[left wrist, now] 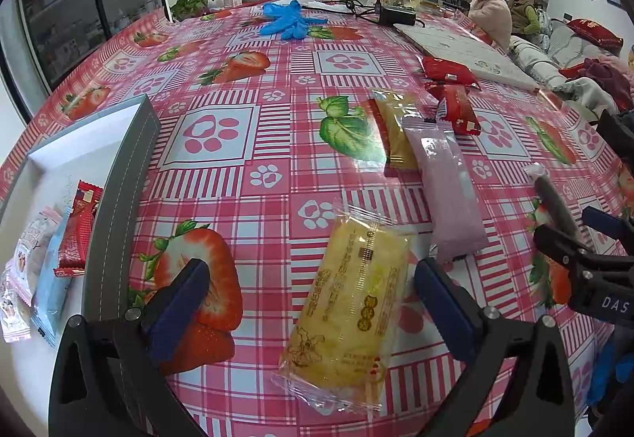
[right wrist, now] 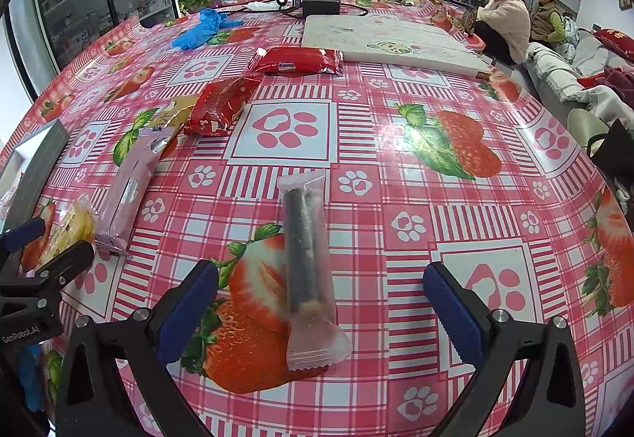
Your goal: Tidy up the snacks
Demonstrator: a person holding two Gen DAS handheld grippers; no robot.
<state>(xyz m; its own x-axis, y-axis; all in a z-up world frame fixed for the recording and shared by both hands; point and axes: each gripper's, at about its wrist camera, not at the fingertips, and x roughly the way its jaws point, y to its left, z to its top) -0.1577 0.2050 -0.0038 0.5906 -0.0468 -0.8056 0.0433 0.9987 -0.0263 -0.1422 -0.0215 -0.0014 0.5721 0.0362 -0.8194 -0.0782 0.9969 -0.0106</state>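
A yellow cake in a clear wrapper (left wrist: 348, 302) lies on the strawberry tablecloth between the fingers of my left gripper (left wrist: 313, 274), which is open, its pads clear of the wrapper. A dark stick snack in a frosted wrapper (right wrist: 305, 258) lies between the fingers of my right gripper (right wrist: 321, 274), also open and not touching it. A grey-walled white box (left wrist: 119, 199) at the left holds a red packet (left wrist: 77, 230) and pale blue and white ones. Farther out lie a pink packet (left wrist: 447, 191), a gold packet (left wrist: 396, 131) and two red packets (left wrist: 455, 108).
Blue gloves (left wrist: 289, 18) lie at the far side of the table, beside a black power unit with cables (left wrist: 396, 14). A flat white board (right wrist: 388, 40) covers the far right. Two people (left wrist: 491, 12) sit beyond the table near a sofa.
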